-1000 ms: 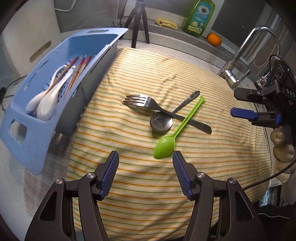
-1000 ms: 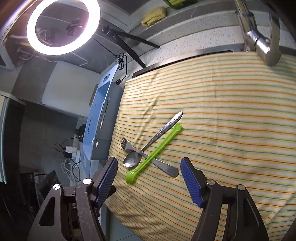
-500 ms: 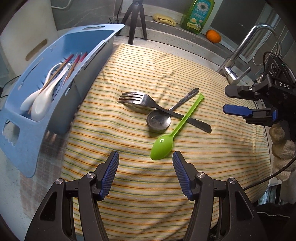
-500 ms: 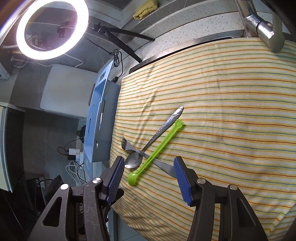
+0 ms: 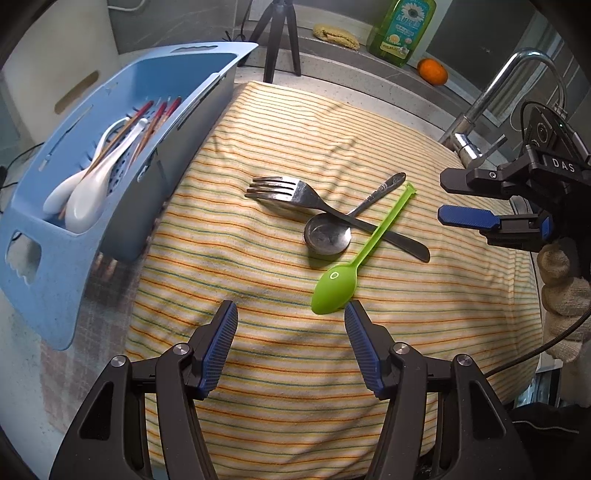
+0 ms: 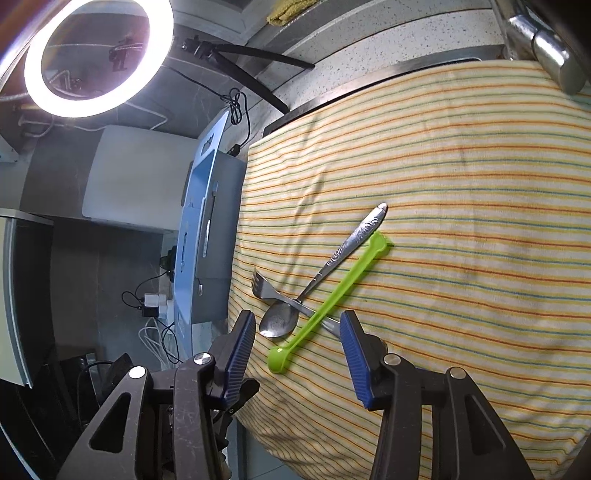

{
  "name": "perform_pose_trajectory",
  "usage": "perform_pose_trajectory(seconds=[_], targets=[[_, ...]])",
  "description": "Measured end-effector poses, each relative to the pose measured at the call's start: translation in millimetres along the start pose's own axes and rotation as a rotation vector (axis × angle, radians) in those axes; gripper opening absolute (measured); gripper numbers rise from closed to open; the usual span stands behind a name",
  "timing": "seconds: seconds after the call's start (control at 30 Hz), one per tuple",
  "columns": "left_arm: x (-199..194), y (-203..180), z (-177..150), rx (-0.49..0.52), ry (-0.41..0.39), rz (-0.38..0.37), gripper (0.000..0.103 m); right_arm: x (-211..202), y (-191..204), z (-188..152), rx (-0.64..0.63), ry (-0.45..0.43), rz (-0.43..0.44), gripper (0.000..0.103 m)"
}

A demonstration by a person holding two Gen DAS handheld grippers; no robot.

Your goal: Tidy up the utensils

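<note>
A green plastic spoon [image 5: 354, 258] [image 6: 328, 301], a metal fork [image 5: 295, 194] [image 6: 263, 288] and a metal spoon [image 5: 328, 234] [image 6: 280, 319] lie crossed on a striped cloth [image 5: 314, 387]. My left gripper [image 5: 290, 314] is open and empty, just short of the green spoon's bowl. My right gripper [image 6: 297, 325] is open and empty, its fingers either side of the crossed utensils; it also shows in the left wrist view [image 5: 469, 195] at the right. A blue basket [image 5: 40, 258] on the left holds white spoons [image 5: 92, 184] and chopsticks [image 5: 155, 118].
A tap [image 5: 480, 107] rises at the back right. A green detergent bottle [image 5: 404, 31], an orange [image 5: 432, 72] and a sponge [image 5: 336, 35] sit on the back ledge. A tripod [image 5: 279, 40] stands behind the basket. A ring light [image 6: 96, 55] glows at left.
My right gripper has moved closer to the crossed utensils and narrowed a little. My left gripper has shifted slightly left, so the green spoon's bowl now sits by its right finger.
</note>
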State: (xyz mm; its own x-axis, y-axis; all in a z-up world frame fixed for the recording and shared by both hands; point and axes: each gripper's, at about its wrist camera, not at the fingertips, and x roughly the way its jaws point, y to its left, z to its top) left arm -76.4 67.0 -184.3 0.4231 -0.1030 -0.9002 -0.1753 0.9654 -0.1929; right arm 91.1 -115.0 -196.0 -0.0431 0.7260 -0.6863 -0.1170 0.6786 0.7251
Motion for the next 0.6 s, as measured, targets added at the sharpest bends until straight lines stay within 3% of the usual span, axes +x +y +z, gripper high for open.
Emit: perform_pose_trajectory(seconds=[0.6], targets=[[2.9,-2.8,0.0,0.005,0.018,-0.034,0.06,1.1,-2.2,-1.7,0.024,0.002,0.006,0.041]])
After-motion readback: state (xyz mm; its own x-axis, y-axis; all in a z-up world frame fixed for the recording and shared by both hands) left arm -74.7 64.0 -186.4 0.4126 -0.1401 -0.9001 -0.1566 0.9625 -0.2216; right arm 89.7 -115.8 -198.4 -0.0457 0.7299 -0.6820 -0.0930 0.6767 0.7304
